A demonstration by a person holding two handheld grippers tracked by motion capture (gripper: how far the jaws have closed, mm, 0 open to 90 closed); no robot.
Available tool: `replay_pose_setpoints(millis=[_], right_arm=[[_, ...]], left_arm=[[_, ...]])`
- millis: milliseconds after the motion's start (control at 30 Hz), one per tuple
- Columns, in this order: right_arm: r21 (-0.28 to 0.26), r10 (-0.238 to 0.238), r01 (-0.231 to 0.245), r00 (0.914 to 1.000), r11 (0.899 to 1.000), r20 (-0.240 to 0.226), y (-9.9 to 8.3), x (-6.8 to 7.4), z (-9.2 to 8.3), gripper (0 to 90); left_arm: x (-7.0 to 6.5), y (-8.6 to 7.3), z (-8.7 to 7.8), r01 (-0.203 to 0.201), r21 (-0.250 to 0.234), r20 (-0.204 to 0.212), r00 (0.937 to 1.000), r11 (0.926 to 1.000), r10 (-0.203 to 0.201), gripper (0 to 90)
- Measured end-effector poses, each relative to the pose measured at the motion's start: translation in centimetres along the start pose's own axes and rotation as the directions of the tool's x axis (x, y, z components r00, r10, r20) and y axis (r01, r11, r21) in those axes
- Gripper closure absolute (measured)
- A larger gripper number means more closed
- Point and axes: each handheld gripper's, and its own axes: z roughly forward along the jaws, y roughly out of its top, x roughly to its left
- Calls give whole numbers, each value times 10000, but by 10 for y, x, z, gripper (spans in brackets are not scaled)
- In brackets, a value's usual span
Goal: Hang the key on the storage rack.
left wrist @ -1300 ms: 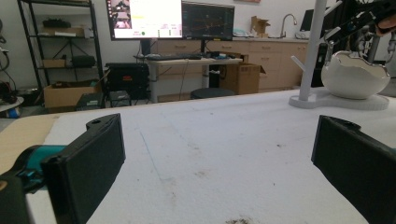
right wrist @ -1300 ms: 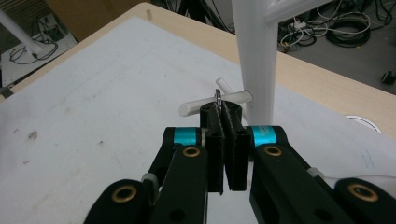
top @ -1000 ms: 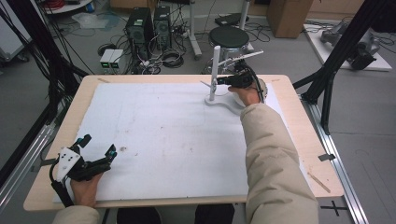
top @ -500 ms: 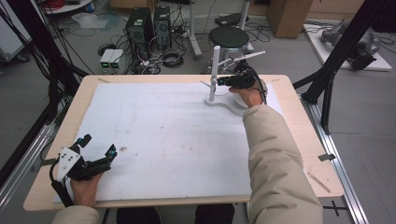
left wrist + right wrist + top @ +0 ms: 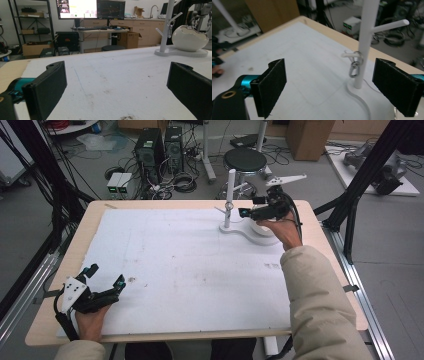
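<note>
A white stand [image 5: 229, 190] with an upright pole and short pegs rises from a flat white base [image 5: 239, 230] at the far right of the table. A metal clip on a ring [image 5: 354, 68] hangs from a low peg on the pole [image 5: 365, 42]. My right gripper [image 5: 250, 206] hovers just right of the pole, open and holding nothing; its own view shows the wide-apart jaws [image 5: 332, 85] framing the clip. My left gripper [image 5: 106, 275] rests open near the front left corner, its own view [image 5: 115, 82] looking across the sheet toward the stand [image 5: 165, 27].
A white egg-shaped bowl [image 5: 189, 38] sits on the stand's base beside the pole. A white sheet [image 5: 180, 265] covers most of the wooden table [image 5: 90, 227]. A stool [image 5: 244, 160], computer cases and cables lie on the floor beyond the far edge.
My right gripper has shifted slightly to the right, away from the pole. The left gripper has stayed put.
</note>
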Motion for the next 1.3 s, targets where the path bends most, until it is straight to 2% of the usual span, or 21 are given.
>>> replay_pose_setpoints(millis=[67, 133, 233, 300, 367, 533, 567, 633, 667, 700, 733, 833, 967, 1033, 1100, 1167, 1200, 1300], right_arm=[[-587, -278, 278, 9996, 9979, 11, -10, 5, -11, 5], [-984, -395, 395, 9992, 9944, 25, -19, 7, -21, 5], [-1538, -501, 545, 9982, 9866, 320, -38, 10, -37, 4], [-1993, -506, 577, 9979, 9782, 404, -51, 13, -48, 4], [-2466, -720, 829, 9960, 9656, 529, -66, 17, -57, 4], [-2972, -653, 772, 9966, 9517, 499, -104, 27, -69, 4], [-3073, -673, 838, 9957, 9479, 639, -110, 28, -69, 4], [-3481, -758, 1005, 9936, 9321, 840, -132, 33, -70, 4], [-3506, -801, 1119, 9914, 9298, 1038, -142, 35, -70, 4], [-3498, -663, 1030, 9911, 9311, 1155, -152, 37, -69, 4], [-3592, -630, 1054, 9898, 9273, 1280, -161, 38, -68, 4], [-3670, -323, 900, 9865, 9259, 1605, -185, 39, -65, 4], [-3704, -202, 913, 9813, 9244, 1916, -200, 41, -63, 4], [-3836, -199, 1006, 9778, 9180, 2087, -206, 42, -62, 4], [-3797, -84, 895, 9776, 9207, 2102, -212, 42, -61, 4], [-3739, -185, 1002, 9762, 9220, 2161, -217, 42, -59, 5], [-3625, -126, 938, 9754, 9273, 2202, -220, 42, -58, 4], [-3545, 60, 693, 9783, 9325, 2071, -227, 41, -55, 4]], left_arm=[[0, 0, 0, 0, 49, 13, 10000, 10000, 0, 31], [0, 0, 1, 27, 69, 19, 10000, 10000, -27, 31], [0, 0, 1, 14, 130, 16, 10000, 9999, -14, 31], [1, 1, 1, -12, 154, 24, 10000, 9999, 12, 31], [1, 1, 1, 13, 165, 15, 10000, 9999, -13, 31], [0, 1, 2, -16, 176, 38, 10000, 9998, 15, 31], [0, 0, 2, -33, 155, 38, 10000, 9999, 32, 31], [0, 0, 1, -37, 125, 57, 10000, 9999, 37, 31], [0, 0, 1, -33, 121, 57, 10000, 9999, 32, 31], [0, 0, 1, -10, 93, 63, 10000, 10000, 9, 31], [0, 0, 1, -24, 123, 66, 10000, 9999, 23, 31], [0, 0, 1, -37, 136, 79, 10000, 9999, 35, 31], [0, 0, 1, -26, 101, 63, 10000, 9999, 26, 31], [0, 0, 1, -17, 87, 58, 10000, 10000, 17, 31], [0, 0, 0, -49, 60, 68, 10000, 10000, 49, 31], [0, 0, 0, -22, -13, 65, 10000, 10000, 23, 31], [0, 0, 0, -19, -9, 56, 10000, 10000, 19, 31], [0, 0, 0, -60, 10, 83, 9999, 10000, 60, 31]])
